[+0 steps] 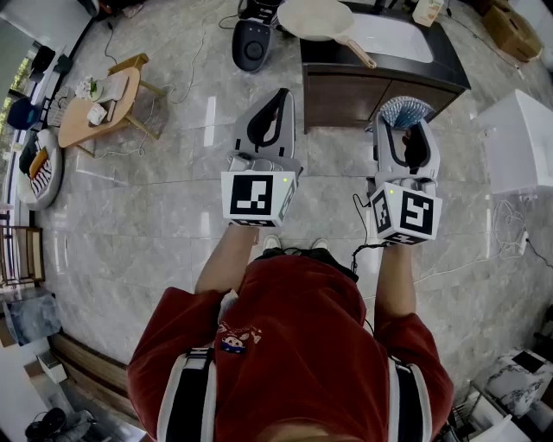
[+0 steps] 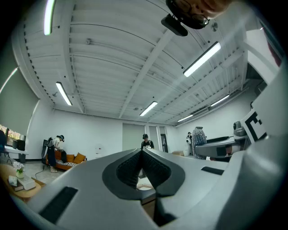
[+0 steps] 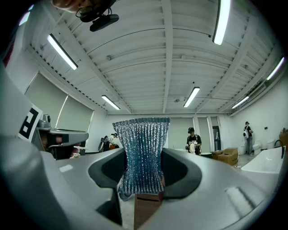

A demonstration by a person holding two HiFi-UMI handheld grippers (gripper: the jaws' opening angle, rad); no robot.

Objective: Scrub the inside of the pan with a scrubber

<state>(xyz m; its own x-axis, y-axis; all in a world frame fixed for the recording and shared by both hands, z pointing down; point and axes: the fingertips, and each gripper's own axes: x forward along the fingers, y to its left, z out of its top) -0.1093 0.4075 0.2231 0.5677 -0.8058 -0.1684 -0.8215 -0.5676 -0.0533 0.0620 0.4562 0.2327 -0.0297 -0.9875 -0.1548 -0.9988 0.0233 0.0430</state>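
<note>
1. my left gripper: jaws shut tight, tips meeting, nothing btwn them.
2. my right gripper: jaws clamped on the scrubber, a blue-silver mesh pad standing upright & fanning out above the tips.
3. pan: pale, lying on the dark counter ahead of me, just left of the white sink, w/ its handle angled toward my right side.
4. both grippers are held over the floor in front of the counter, apart from the pan.
</note>
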